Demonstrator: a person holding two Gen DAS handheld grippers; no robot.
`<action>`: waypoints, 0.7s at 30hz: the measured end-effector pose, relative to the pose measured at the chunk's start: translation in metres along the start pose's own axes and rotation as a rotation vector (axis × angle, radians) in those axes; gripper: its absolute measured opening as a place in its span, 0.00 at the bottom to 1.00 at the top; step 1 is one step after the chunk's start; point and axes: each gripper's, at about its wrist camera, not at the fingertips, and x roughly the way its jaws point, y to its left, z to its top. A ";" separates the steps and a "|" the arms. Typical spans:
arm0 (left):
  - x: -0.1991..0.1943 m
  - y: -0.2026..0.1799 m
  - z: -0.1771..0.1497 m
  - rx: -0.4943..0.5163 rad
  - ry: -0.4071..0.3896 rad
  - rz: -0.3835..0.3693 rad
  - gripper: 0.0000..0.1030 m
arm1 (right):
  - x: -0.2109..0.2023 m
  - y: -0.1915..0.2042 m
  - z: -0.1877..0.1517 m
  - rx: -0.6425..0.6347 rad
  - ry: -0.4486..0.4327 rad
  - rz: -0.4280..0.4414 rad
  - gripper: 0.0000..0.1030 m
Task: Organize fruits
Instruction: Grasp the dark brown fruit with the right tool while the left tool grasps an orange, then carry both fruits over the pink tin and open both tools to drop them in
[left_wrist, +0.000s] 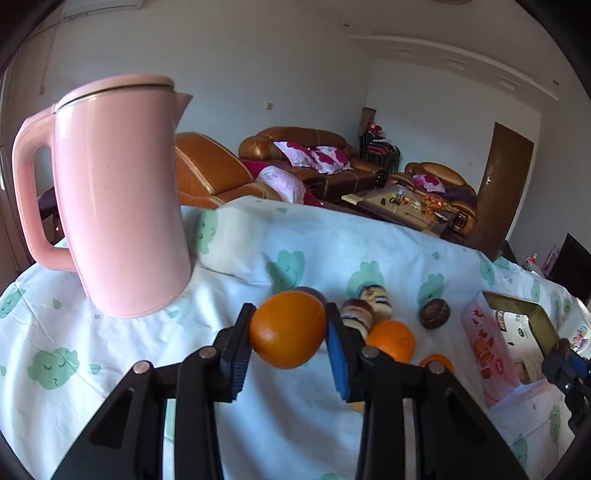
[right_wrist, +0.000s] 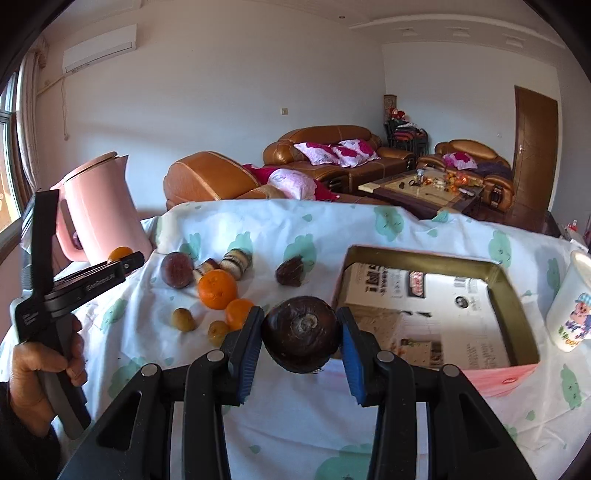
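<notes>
My left gripper (left_wrist: 290, 332) is shut on an orange (left_wrist: 288, 328) and holds it above the white cloth. My right gripper (right_wrist: 301, 336) is shut on a dark brown round fruit (right_wrist: 301, 332), just left of an open pink box (right_wrist: 424, 302). On the cloth lie two more oranges (right_wrist: 217, 288), two small yellow-brown fruits (right_wrist: 183, 319), a dark round fruit (right_wrist: 176, 269), another dark brown fruit (right_wrist: 290, 271) and striped pastries (right_wrist: 236, 262). The left gripper also shows in the right wrist view (right_wrist: 125, 262), holding its orange (right_wrist: 119, 253).
A tall pink kettle (left_wrist: 118, 199) stands at the left of the table (left_wrist: 295, 236). A white printed cup (right_wrist: 570, 302) stands right of the box. Sofas and a coffee table lie beyond the table's far edge.
</notes>
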 end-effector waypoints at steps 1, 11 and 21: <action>-0.003 -0.010 0.001 0.017 -0.010 -0.021 0.37 | -0.002 -0.007 0.003 -0.001 -0.017 -0.032 0.41; -0.017 -0.143 -0.028 0.184 0.040 -0.235 0.37 | 0.000 -0.101 0.010 0.058 -0.008 -0.132 0.41; 0.007 -0.234 -0.046 0.284 0.148 -0.243 0.37 | 0.023 -0.142 0.000 0.133 0.106 -0.076 0.41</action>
